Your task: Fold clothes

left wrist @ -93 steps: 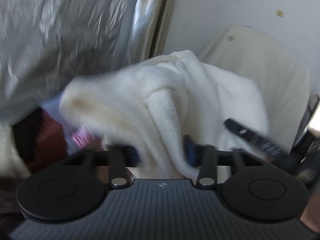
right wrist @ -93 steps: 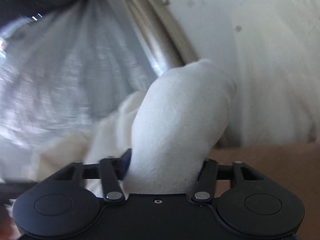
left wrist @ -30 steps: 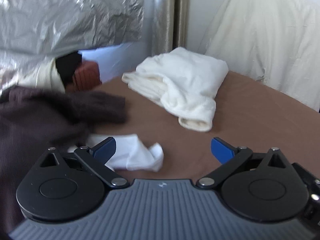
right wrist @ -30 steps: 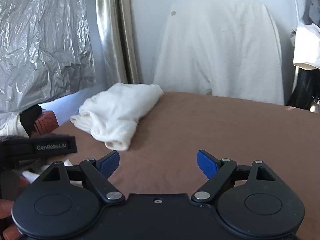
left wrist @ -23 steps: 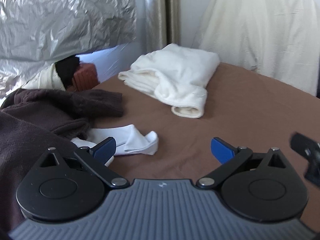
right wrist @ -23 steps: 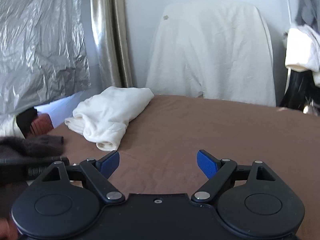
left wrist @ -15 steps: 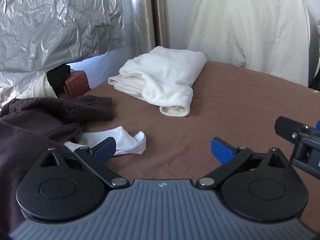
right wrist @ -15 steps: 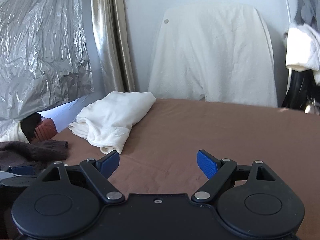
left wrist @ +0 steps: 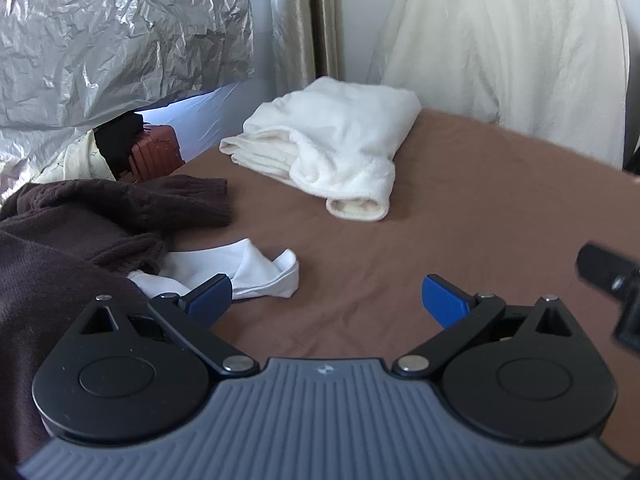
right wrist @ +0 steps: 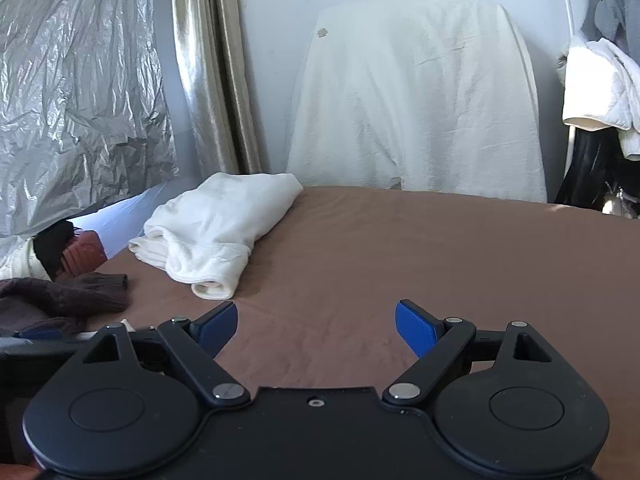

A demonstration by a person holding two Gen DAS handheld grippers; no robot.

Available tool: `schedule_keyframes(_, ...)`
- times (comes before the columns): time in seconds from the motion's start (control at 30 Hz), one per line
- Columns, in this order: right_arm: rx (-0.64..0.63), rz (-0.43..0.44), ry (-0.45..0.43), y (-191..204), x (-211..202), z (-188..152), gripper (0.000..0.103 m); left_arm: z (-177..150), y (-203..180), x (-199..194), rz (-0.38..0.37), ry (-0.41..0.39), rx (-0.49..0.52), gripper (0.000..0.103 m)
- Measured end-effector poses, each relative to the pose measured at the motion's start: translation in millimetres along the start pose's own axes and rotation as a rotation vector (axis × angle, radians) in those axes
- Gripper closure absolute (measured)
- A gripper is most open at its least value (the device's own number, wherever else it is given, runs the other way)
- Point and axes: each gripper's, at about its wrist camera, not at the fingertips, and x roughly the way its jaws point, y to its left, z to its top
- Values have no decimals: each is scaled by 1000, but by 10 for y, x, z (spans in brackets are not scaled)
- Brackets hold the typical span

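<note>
- The fluffy cream-white folded garment [left wrist: 336, 148] lies done in the upper middle of the left view, on the brown tabletop [left wrist: 460, 208].
- The dark brown knitted sweater [left wrist: 80, 232] lies heaped at the left, beside a small crumpled white cloth [left wrist: 240, 268].
- Both left tongs [left wrist: 326, 294] and right tongs [right wrist: 316, 320] are wide apart and hold nothing.
- I think the sweater comes next: pinch two edges, then spread it flat.

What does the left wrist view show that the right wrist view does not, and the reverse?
Only left wrist view: a small white garment beside the dark brown sweater. Only right wrist view: clothes hanging at far right. Both: the folded cream garment on the brown surface, the draped chair, and open, empty jaws on the left gripper and right gripper.
</note>
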Motion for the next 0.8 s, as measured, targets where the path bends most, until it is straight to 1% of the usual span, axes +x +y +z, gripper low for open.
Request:
schedule_keyframes(0.17, 32, 20, 16, 16, -20, 20, 14, 8, 35, 56, 26, 17, 7, 0)
schedule_keyframes(0.4, 17, -6, 52, 33, -3, 16, 14, -1, 60, 85, 11, 31, -7, 0)
schedule_keyframes(0.5, 25, -3, 65, 17, 7, 11, 14, -15, 54, 83, 13, 10, -3, 0)
schedule_keyframes(0.6, 21, -1, 78, 9, 34, -4, 14, -32, 31, 114, 45, -2, 25, 0)
schedule_keyframes(0.7, -13, 38, 94, 44, 76, -47, 14, -52, 5, 170, 96, -19, 68, 0)
schedule_keyframes(0.73, -15, 28, 96, 73, 92, -57, 14, -53, -2, 204, 111, -9, 74, 0)
schedule_keyframes(0.8, -19, 11, 102, 131, 123, -74, 14, -47, 13, 258, 108, 10, 59, 0)
